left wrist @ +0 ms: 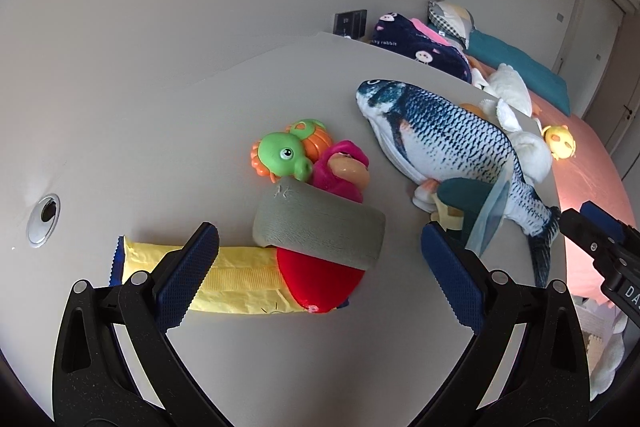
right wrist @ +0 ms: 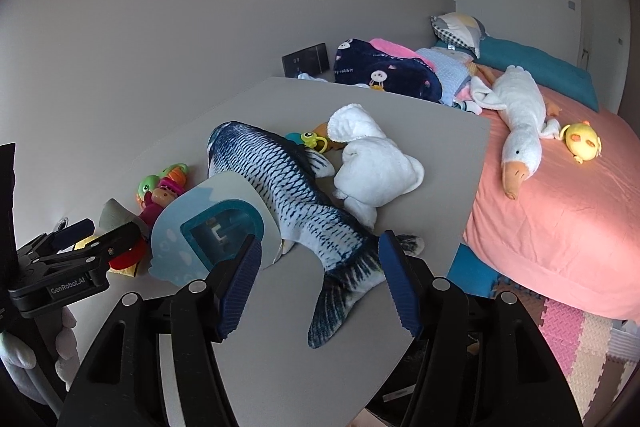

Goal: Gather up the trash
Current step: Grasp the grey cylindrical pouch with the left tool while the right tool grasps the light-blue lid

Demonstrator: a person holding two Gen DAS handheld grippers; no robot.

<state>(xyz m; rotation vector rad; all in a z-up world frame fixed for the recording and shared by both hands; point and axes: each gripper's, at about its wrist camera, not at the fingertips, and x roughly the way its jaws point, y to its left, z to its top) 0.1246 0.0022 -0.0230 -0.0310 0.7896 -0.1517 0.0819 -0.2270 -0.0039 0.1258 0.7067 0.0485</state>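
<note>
My left gripper [left wrist: 320, 245] is open above the grey table [left wrist: 160, 147]. Between its fingers, untouched, lies a soft toy with a grey band [left wrist: 320, 227], a red part and a yellow wrapper-like sleeve [left wrist: 240, 279]. A blue cardboard package with a clear window [right wrist: 208, 231] leans on a plush fish [right wrist: 288, 187]; the left wrist view shows its edge [left wrist: 488, 211]. My right gripper [right wrist: 320, 251] stands open just before the fish's tail, the package beside its left finger. Nothing is held.
A green and orange plastic toy [left wrist: 284, 153] and a pink doll [left wrist: 344, 171] lie behind the grey band. A white plush [right wrist: 372, 163] sits by the fish. Right of the table is a pink bed [right wrist: 560, 207] with a goose plush [right wrist: 520, 123], blankets and pillows.
</note>
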